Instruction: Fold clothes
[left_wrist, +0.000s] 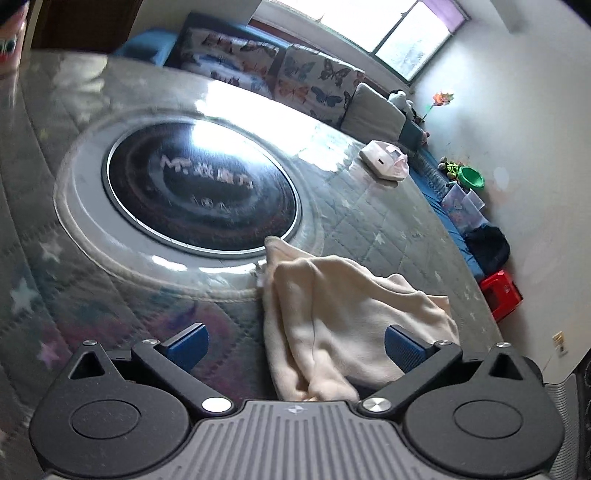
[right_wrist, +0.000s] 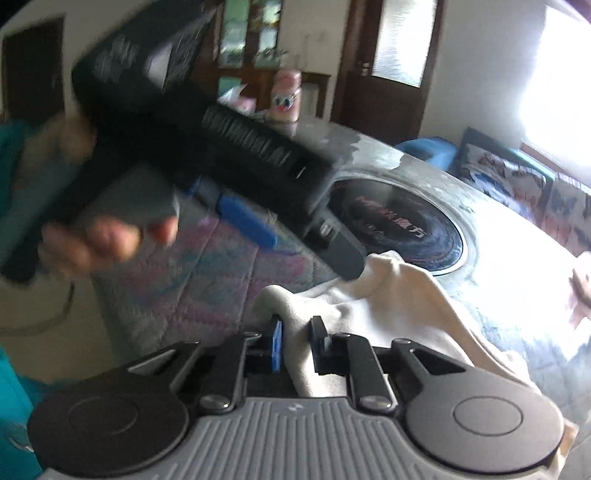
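Right wrist view: my right fingers (right_wrist: 295, 345) pinch the cream garment (right_wrist: 402, 295) on the near desk (right_wrist: 207, 273); my left fingers (left_wrist: 295, 349) gape empty. A thin hold could slip when lifted.

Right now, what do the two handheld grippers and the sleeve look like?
Left gripper: black linkage arms, silver pivot screws, ribbed blue pads, grey ribbed body. Right gripper has the same build. From the right wrist view, the left one shows a black housing and grey handle, beside a teal sleeve.
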